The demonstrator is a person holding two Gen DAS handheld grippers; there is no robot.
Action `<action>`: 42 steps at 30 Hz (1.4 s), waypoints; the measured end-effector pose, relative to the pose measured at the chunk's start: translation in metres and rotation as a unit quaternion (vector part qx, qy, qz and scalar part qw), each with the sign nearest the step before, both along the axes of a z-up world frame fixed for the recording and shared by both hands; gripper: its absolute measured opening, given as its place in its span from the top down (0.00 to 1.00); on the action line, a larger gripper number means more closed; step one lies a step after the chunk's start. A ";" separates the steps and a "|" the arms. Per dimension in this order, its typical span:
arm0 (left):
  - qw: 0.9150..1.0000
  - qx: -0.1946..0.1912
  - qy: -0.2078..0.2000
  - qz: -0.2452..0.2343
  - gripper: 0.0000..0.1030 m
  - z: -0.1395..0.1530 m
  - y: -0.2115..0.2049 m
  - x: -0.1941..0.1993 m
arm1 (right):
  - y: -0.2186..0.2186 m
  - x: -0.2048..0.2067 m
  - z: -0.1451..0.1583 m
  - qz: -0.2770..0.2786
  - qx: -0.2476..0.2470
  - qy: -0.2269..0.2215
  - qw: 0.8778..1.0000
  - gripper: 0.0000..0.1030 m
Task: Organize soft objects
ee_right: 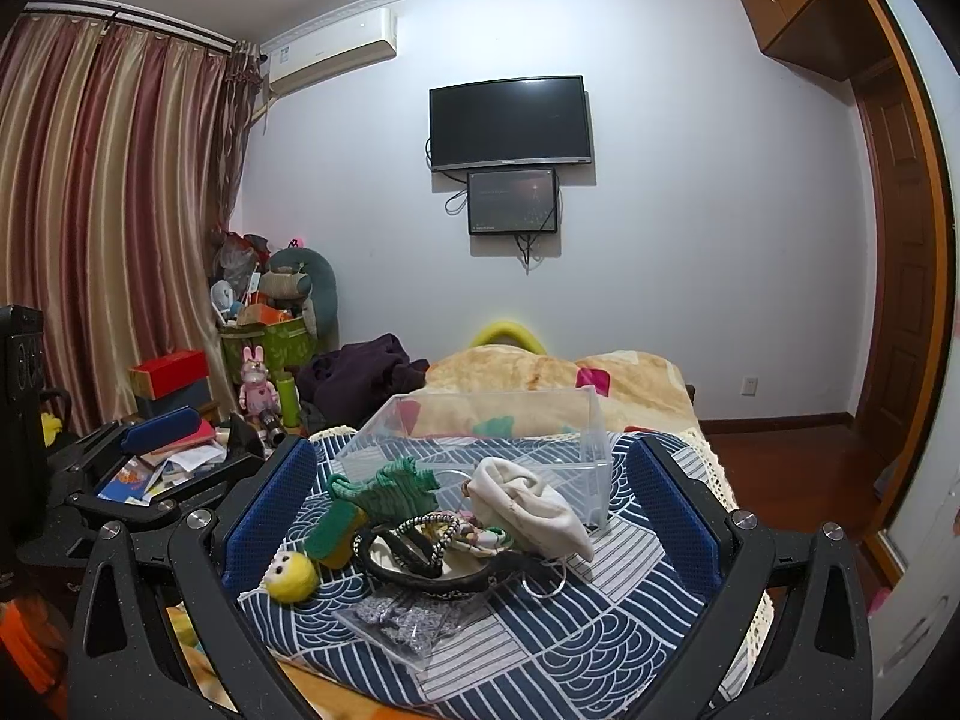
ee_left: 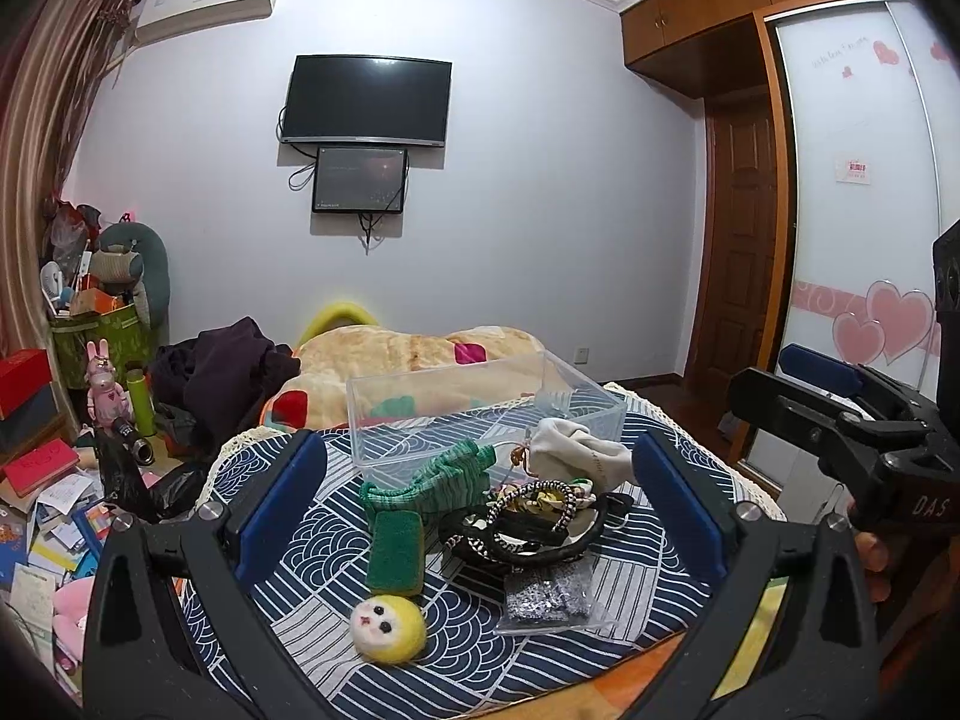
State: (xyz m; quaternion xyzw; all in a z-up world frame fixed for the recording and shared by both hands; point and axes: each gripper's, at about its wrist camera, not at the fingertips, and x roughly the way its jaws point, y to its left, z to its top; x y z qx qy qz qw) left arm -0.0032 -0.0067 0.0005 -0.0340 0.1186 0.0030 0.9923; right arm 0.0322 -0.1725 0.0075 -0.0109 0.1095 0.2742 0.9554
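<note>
Your work surface is a blue-and-white patterned cloth (ee_left: 336,618) spread over the bed, with every task item resting on it.

The clear plastic bin (ee_left: 480,414) stands at the far edge of the cloth, upright, with nothing visible inside it.

Just in front of the bin's right half lies a cream cloth pouch (ee_right: 528,507), slumped, touching or nearly touching the bin's front wall. To its left, against the bin's front left corner, lies a green knitted piece (ee_left: 447,474).

At the middle of the cloth sits a tangle of black cords and striped hair bands (ee_left: 528,525), in contact with the pouch's near side.

A green sponge (ee_left: 396,552) lies left of the tangle, its far end under or against the knitted piece; which, you cannot tell.

A clear packet of dark glittery pieces (ee_left: 549,591) lies near the near edge, just below the tangle.

A yellow felt ball with a face (ee_left: 389,627) rests at the sponge's near end, toward the near left corner.

Your left gripper (ee_left: 480,510) has its jaws spread wide, holding nothing, above the near edge. Your right gripper (ee_right: 474,516) stands likewise, fully apart and empty.
</note>
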 end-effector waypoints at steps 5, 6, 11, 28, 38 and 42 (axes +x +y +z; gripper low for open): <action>1.000 0.000 0.000 0.000 0.00 0.000 0.000 0.000 | -0.001 0.000 0.000 0.000 0.000 0.000 1.000 0.00; 1.000 0.000 0.000 0.000 0.00 0.000 0.000 0.000 | -0.001 0.000 0.000 0.001 0.000 0.000 1.000 0.00; 1.000 -0.001 0.000 -0.002 0.00 0.000 0.000 -0.001 | -0.001 0.000 -0.001 0.000 0.001 -0.001 1.000 0.00; 1.000 -0.003 0.000 -0.004 0.00 0.002 0.002 -0.003 | -0.001 -0.001 0.001 0.001 0.001 -0.001 1.000 0.00; 1.000 -0.004 0.000 -0.004 0.00 0.001 0.001 -0.003 | -0.001 0.000 0.000 0.001 0.001 0.000 1.000 0.00; 1.000 -0.003 0.000 -0.004 0.00 0.001 0.001 -0.002 | -0.002 -0.001 0.000 0.001 0.001 0.000 1.000 0.00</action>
